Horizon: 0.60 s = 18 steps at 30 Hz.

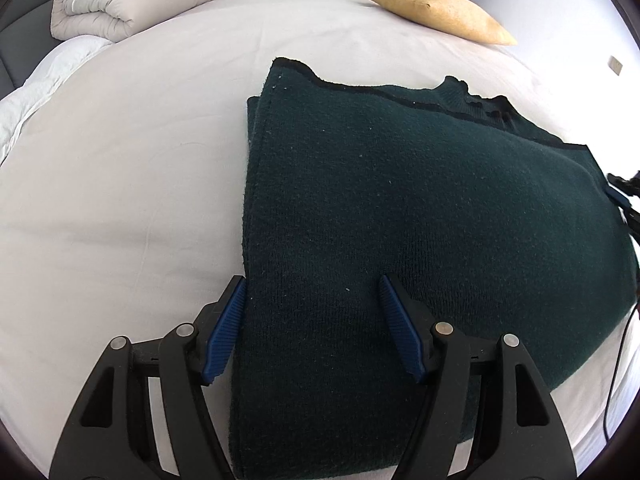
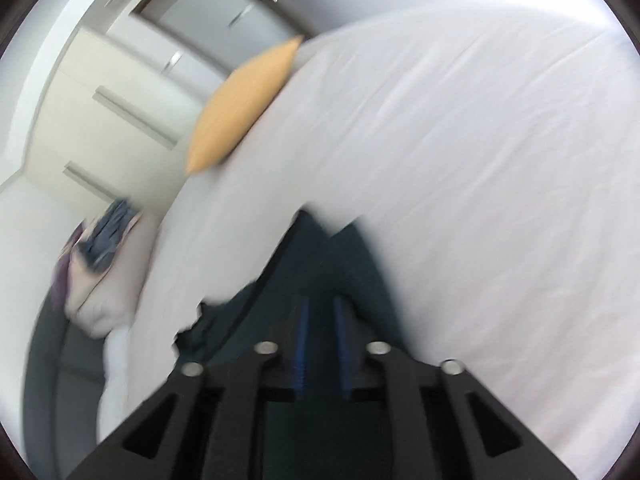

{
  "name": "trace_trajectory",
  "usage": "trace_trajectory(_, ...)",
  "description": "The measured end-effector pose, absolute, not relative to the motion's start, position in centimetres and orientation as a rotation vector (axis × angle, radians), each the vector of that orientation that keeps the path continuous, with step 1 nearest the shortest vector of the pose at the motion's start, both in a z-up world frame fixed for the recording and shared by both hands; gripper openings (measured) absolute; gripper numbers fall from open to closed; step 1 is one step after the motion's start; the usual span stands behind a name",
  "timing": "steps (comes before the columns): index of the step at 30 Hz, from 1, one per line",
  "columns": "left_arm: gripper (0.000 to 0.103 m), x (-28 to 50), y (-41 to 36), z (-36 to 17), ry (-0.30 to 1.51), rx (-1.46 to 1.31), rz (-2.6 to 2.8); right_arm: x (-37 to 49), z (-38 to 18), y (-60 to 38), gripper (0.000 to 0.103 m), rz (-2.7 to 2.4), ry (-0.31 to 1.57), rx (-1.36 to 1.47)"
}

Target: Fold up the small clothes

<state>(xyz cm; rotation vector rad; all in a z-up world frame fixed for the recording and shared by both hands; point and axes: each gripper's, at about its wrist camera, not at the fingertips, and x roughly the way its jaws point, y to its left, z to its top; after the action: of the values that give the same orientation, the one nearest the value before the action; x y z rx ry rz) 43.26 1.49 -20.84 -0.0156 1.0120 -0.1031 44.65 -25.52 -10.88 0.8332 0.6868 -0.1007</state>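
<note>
A dark green knitted garment (image 1: 420, 208) lies folded on the white bed sheet (image 1: 120, 184), its black-trimmed edge at the far side. My left gripper (image 1: 312, 296) is open, its blue pads straddling the garment's near left edge, just above the cloth. In the blurred right wrist view, my right gripper (image 2: 322, 312) has its blue pads close together over a part of the same garment (image 2: 340, 256); I cannot tell whether cloth is pinched between them. The right gripper's tip also shows at the right edge of the left wrist view (image 1: 624, 196).
A folded beige duvet (image 1: 120, 4) sits at the far left of the bed and a yellow pillow (image 1: 436, 8) at the far right. Wardrobe doors (image 2: 100, 120) and a door stand beyond the bed. A black cable (image 1: 616, 368) trails at the right.
</note>
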Motion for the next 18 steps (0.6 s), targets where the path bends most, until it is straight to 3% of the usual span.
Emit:
trace_trajectory(2,0.067,43.1,1.6,-20.9,1.008,-0.019,-0.1,43.8,-10.2,-22.5,0.029,0.092,0.673,0.842)
trace_trajectory(4,0.067,43.2,1.4,-21.0,1.0,-0.036,-0.1,43.7,-10.3,-17.8,0.045,0.291,0.749,0.822)
trace_trajectory(5,0.067,43.1,1.4,-21.1,0.996,-0.042,-0.102,43.6,-10.7,-15.1,0.048,0.393,0.793,0.815)
trace_trajectory(12,0.067,40.8,3.3,-18.4,0.956,-0.154,-0.084,43.3,-15.2,-5.8,0.048,0.573,1.001,0.743)
trace_trajectory(15,0.067,40.1,1.0,-16.7,0.899,-0.161,-0.161,43.2,-15.6,-6.7,0.043,0.579,0.989,0.776)
trace_trajectory(18,0.067,40.3,-3.6,-17.3,0.932,-0.087,-0.271,42.5,-16.0,-9.3,0.029,0.523,0.986,0.829)
